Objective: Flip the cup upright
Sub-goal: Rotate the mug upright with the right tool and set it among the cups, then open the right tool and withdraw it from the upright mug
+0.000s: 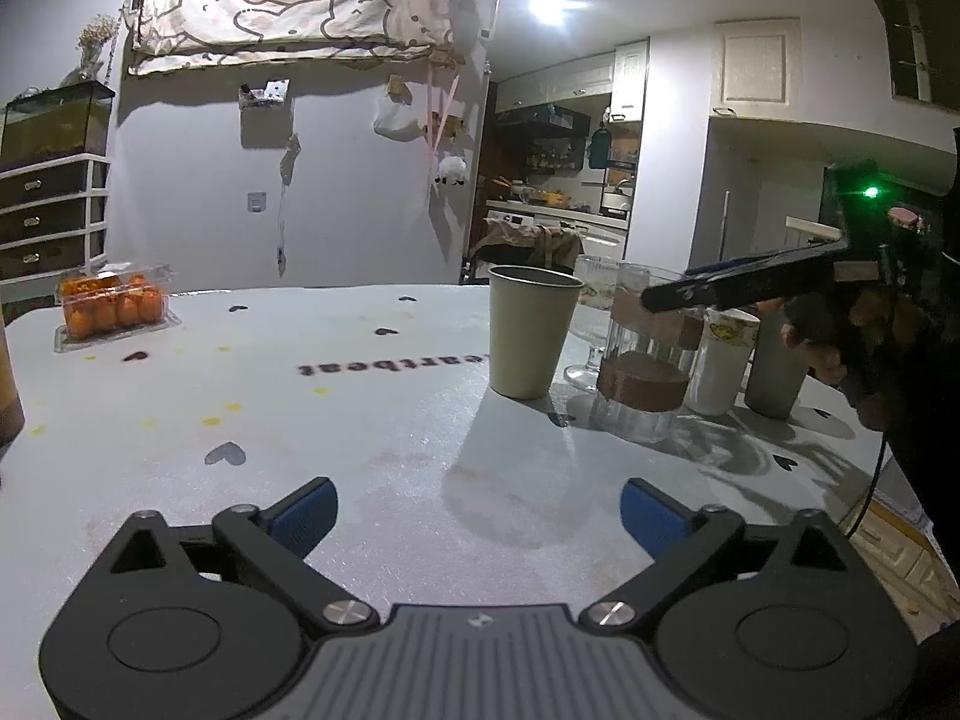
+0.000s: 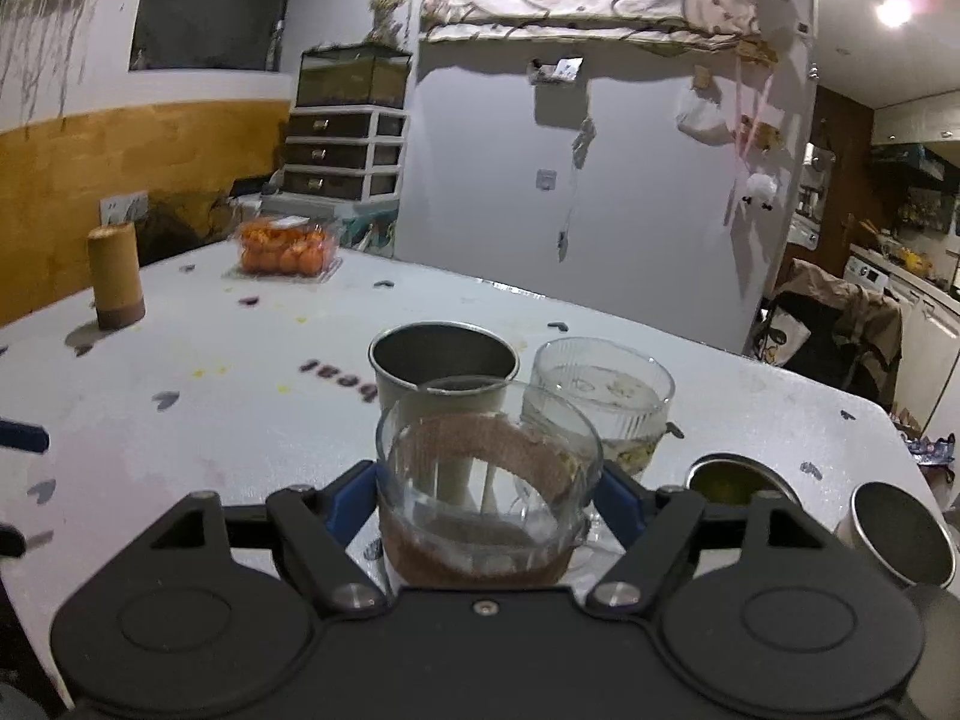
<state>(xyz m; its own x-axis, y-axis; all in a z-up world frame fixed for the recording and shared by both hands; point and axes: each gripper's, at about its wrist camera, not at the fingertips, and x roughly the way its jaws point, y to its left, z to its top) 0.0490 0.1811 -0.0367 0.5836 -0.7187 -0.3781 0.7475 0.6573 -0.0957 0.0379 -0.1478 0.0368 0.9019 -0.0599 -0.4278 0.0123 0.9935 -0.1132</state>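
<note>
Your right claw [image 2: 486, 498] is clamped on the clear glass cup [image 2: 487, 480] with the brown band, its blue pads [image 2: 351, 501] pressed to either side of the cup. The cup stands mouth up, and from the left wrist view its base rests on the table [image 1: 360, 420], among a cluster of other cups toward the right edge. Just beyond it stands a tan paper cup [image 2: 444, 363], upright, and beside that a ribbed stemmed glass [image 2: 603, 396]. To the right of your right claw you can see two more cups from above: a white one [image 2: 735, 477] and a grey one [image 2: 903, 531]. Your left claw [image 1: 477, 513] is spread wide with nothing between its fingers, hovering low over a bare stretch of the table. A plastic box of oranges [image 1: 111, 303] sits near the far left corner, well apart from the cups.
</note>
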